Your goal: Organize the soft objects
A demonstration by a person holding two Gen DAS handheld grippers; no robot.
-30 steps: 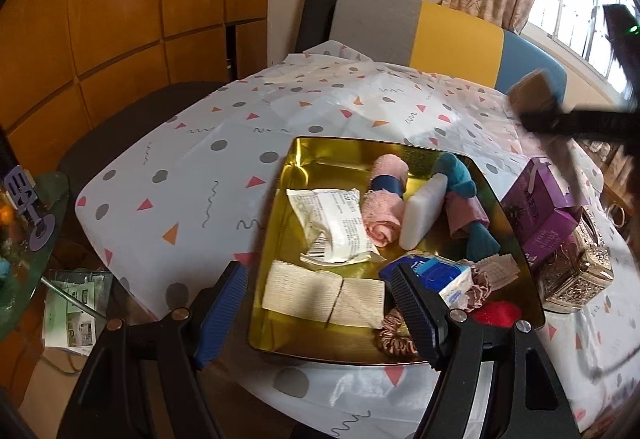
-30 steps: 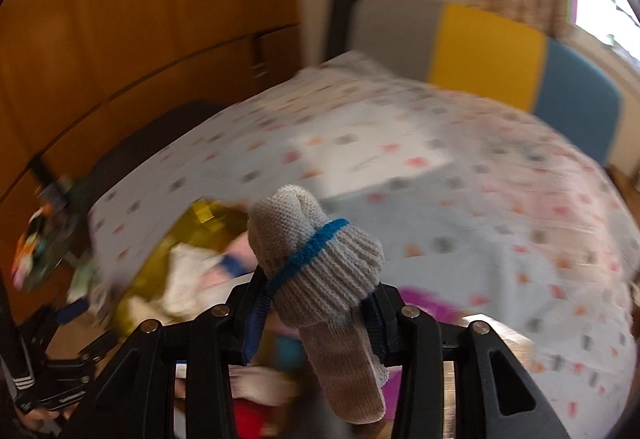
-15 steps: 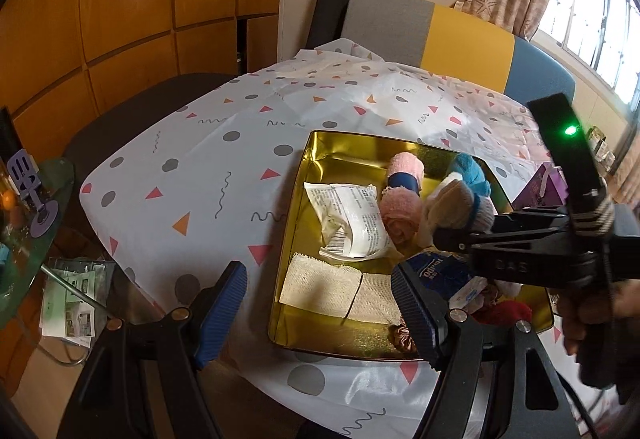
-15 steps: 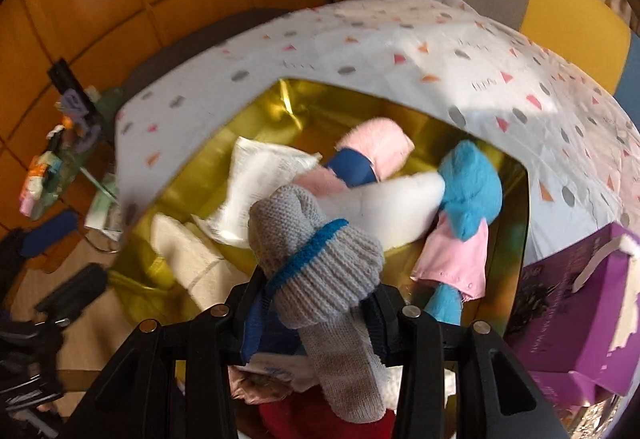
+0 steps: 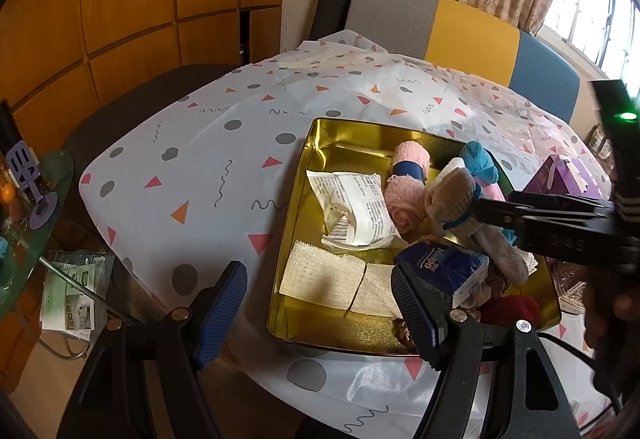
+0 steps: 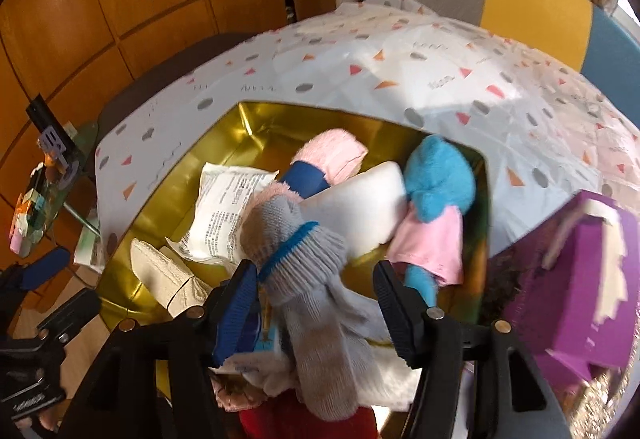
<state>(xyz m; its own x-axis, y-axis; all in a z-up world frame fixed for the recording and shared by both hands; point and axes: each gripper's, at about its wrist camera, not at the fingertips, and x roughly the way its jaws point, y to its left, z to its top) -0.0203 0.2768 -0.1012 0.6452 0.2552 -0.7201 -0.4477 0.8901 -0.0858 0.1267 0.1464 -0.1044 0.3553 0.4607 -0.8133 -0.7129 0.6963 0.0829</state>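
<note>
The grey sock with the blue stripe sits between the two fingers of the right claw, right over the gold tray. The claw's jaws are opening now. The sock leans on the left finger, but there is a gap by the right one, so it looks like it is being let go. I think it will drop into the tray.

Lots of soft things are already in the tray. Past the tips of the right claw lie a pink rolled towel, a white sponge and a blue and pink soft toy. To the claw's left is a white paper packet and a cream cloth. Under the claw is something red and a blue tissue pack.

The left claw is wide open and holds nothing. It hangs over the near edge of the tray.

So the job looks nearly done. A purple box stands to the right of the right claw, outside the tray. It does not look soft. I cannot see any more soft things waiting on the dotted tablecloth.
</note>
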